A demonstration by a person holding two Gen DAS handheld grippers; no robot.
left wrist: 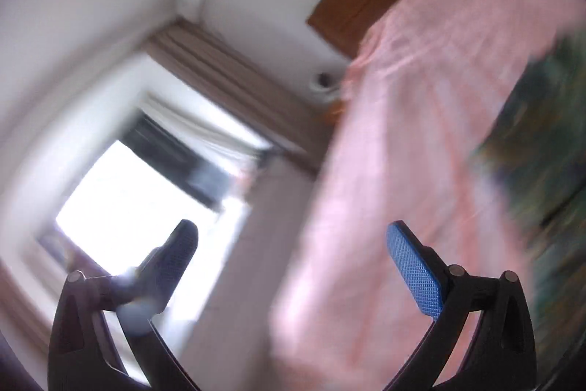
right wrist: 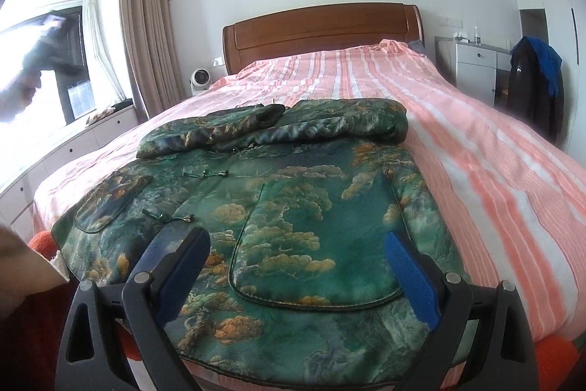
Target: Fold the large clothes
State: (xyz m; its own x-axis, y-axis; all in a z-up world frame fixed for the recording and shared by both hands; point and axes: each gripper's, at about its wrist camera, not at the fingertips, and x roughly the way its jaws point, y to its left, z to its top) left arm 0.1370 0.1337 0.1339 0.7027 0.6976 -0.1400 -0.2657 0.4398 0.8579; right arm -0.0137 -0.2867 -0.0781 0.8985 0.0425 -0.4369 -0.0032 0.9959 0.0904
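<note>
A large green jacket (right wrist: 293,207) with a gold cloud pattern lies flat on the bed, front up, its upper part and sleeves folded across the top. My right gripper (right wrist: 296,255) is open and empty, low over the jacket's near hem by the right pocket. My left gripper (left wrist: 293,251) is open and empty, raised in the air and tilted toward the window; its view is blurred. A blurred edge of the jacket (left wrist: 542,141) shows at the right of the left wrist view. The left gripper also shows as a blurred shape at the upper left of the right wrist view (right wrist: 47,43).
The bed has a pink striped sheet (right wrist: 476,141) and a wooden headboard (right wrist: 322,28). A small white fan (right wrist: 200,80) stands by the curtain (right wrist: 146,35). A low white cabinet (right wrist: 66,149) runs under the window at left. A grey nightstand (right wrist: 472,68) and hanging dark clothes (right wrist: 534,83) stand at right.
</note>
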